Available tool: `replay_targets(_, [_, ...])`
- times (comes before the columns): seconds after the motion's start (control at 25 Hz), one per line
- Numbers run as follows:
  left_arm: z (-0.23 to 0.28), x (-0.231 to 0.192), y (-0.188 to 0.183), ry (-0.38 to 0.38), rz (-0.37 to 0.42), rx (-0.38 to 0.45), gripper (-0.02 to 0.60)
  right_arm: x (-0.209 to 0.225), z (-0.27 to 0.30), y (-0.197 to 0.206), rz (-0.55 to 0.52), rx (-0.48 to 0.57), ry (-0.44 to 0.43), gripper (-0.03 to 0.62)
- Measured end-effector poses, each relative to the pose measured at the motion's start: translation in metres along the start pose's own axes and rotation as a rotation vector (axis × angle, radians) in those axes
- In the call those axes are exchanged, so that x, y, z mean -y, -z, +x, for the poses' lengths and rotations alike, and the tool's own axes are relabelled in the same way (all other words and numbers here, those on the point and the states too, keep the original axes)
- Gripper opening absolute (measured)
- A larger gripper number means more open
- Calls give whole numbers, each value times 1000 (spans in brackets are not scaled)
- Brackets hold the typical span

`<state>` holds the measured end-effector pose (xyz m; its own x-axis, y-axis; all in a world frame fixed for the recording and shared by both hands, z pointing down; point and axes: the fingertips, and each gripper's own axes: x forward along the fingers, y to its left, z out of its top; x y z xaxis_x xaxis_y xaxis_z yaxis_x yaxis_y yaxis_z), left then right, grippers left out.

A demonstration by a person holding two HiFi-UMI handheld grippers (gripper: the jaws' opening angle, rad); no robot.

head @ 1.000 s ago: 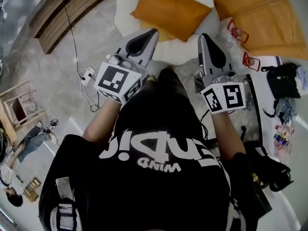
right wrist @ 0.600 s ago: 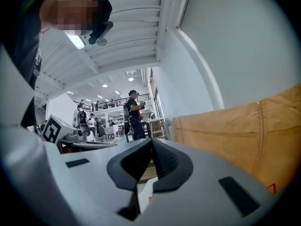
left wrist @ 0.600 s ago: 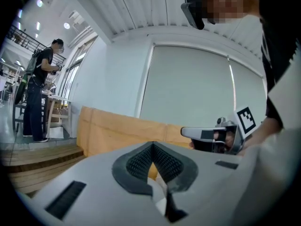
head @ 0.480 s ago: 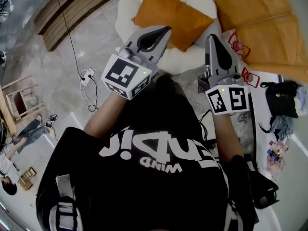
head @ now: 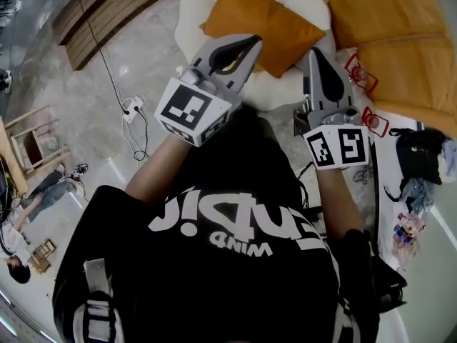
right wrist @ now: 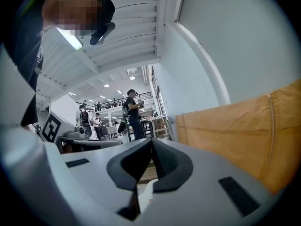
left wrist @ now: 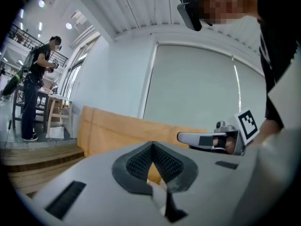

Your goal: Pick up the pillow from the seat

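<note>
An orange pillow (head: 265,21) lies on a white round seat (head: 191,16) ahead of me in the head view. My left gripper (head: 253,41) is raised just short of the pillow's near edge, jaws shut and empty. My right gripper (head: 315,51) is held beside the pillow's right corner, also shut with nothing in it. In the left gripper view the shut jaws (left wrist: 152,144) point over an orange sofa (left wrist: 117,131), with the right gripper (left wrist: 211,139) off to the side. The right gripper view shows its shut jaws (right wrist: 152,141) and the orange sofa back (right wrist: 244,126).
A large orange sofa (head: 393,27) fills the upper right. Red-handled items (head: 357,70) and a black bag (head: 421,152) lie at the right. A cable and power strip (head: 132,109) cross the floor on the left, near wooden steps (head: 100,13). People (right wrist: 134,112) stand in the background.
Both grippers have moved forward and up toward the pillow, the left one more. Their jaws stayed shut.
</note>
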<state>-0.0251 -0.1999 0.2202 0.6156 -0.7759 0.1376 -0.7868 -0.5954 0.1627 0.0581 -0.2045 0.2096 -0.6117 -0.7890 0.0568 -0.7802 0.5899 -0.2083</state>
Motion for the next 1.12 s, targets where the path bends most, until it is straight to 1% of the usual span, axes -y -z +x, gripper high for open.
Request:
replay_targets(0.16, [5,-14,4,-5,-18,-6,8,2,14,3,-4,-8,2,21])
replay_targets(0.28, [12,-22,12,12,-26,-17,8,8,24,11,-1,-22,10,21])
replay_targets(0.52, [24,-42,38,31,-36,-65,8,20,44,35,9,-50,33,21])
replay_targets(0.6, [27,-50,49,21,-38,-109,8,26,48,46,13,-61,50,21])
replay_targets(0.72, [32,-59,75,21,-27,-180,8,36,47,69,25,-89,86,21])
replay_targets(0.84, [43,-68,104,62,-3,-195,8,52,51,97,25,-112,119,21])
replay_targets(1.0, [56,-85,147,80,36,-237,8,70,51,140,44,-141,165,21])
replay_targets(1.12, [66,-94,178,79,56,-249,8,78,45,174,56,-165,202,21])
